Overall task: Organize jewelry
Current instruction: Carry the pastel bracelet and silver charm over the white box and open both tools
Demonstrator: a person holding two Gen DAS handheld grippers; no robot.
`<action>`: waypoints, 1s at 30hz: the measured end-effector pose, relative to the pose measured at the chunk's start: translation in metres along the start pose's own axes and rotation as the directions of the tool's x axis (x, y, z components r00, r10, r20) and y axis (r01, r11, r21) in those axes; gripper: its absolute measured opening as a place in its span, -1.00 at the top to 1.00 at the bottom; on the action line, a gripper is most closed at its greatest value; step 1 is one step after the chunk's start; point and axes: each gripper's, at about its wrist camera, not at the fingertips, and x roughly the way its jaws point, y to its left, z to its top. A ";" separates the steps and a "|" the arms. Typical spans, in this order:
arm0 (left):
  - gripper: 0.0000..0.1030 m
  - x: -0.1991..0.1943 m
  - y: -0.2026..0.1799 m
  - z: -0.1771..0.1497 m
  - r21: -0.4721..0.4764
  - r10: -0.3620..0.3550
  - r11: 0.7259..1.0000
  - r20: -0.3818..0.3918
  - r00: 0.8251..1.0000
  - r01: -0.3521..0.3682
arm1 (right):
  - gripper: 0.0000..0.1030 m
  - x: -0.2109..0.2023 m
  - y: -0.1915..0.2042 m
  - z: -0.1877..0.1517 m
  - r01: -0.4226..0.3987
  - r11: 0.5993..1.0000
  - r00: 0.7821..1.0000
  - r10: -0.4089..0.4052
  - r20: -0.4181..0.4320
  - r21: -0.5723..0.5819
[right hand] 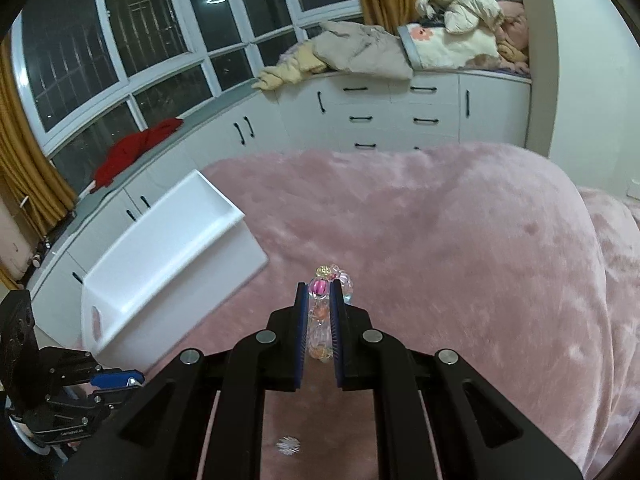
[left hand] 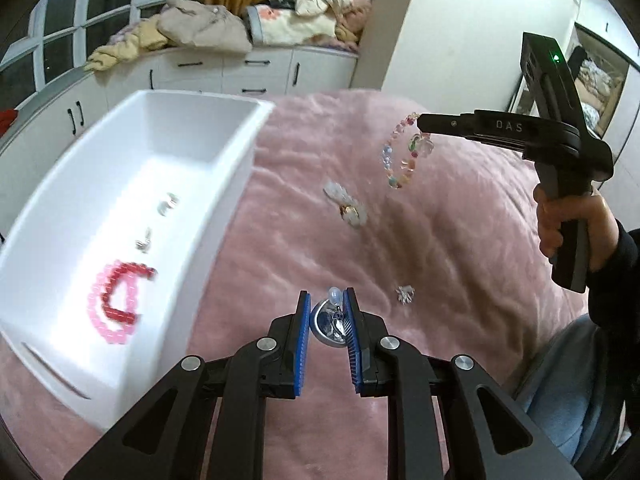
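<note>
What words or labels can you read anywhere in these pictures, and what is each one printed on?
"DAS": pale letters on the black finger arm of the right gripper, seen from the left wrist camera.
Small white print on the black body of the left gripper, at the lower left of the right wrist view: too small to read.
Nothing readable on the white bin or the jewelry.

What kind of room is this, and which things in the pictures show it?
Most likely a bedroom at home. The work surface looks like a bed under a fluffy pink blanket. Behind it, white drawers run under a window seat piled with folded bedding, and curtains frame dark windows.
</note>
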 end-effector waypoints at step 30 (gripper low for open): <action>0.58 -0.080 0.110 0.025 -0.120 0.226 0.969 0.064 0.972 -0.218 | 0.78 0.057 0.193 0.084 -0.279 0.910 0.960 0.272 -0.066 -0.308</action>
